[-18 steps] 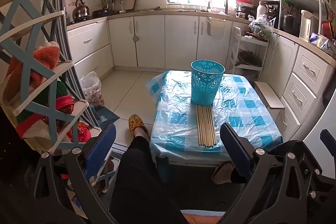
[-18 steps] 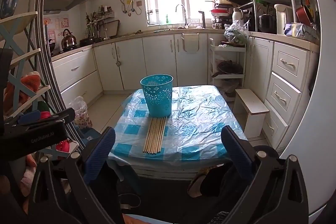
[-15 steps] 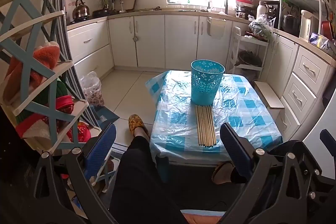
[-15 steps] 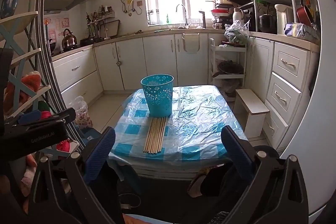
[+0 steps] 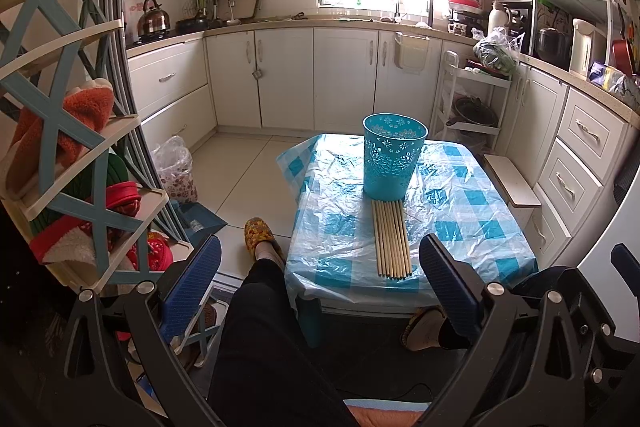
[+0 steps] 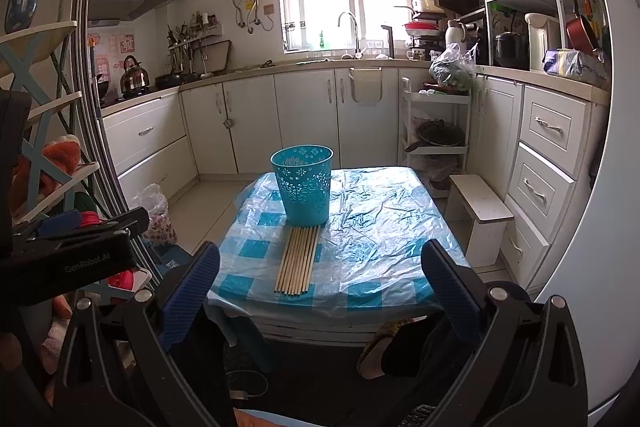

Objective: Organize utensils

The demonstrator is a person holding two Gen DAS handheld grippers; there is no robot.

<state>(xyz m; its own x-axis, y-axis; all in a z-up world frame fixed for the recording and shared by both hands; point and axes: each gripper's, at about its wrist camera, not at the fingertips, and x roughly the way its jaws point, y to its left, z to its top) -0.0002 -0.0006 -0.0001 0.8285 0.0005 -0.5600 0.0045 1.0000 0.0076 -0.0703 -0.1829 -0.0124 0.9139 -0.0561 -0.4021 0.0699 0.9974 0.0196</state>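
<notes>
A row of several wooden chopsticks (image 5: 391, 239) lies side by side on a low table (image 5: 472, 223) covered with a blue-checked plastic cloth; they also show in the right wrist view (image 6: 299, 259). A teal perforated holder (image 5: 394, 160) stands upright just behind them, seen also in the right wrist view (image 6: 303, 183). My left gripper (image 5: 320, 281) is open and empty, held back from the table's near edge. My right gripper (image 6: 320, 281) is open and empty, also short of the table.
A person's legs and slippered feet (image 5: 262, 241) are at the table's near edge. A blue-and-cream rack (image 5: 72, 147) with cloths stands at left. A white step stool (image 6: 478, 217) and white cabinets (image 6: 548, 163) stand at right.
</notes>
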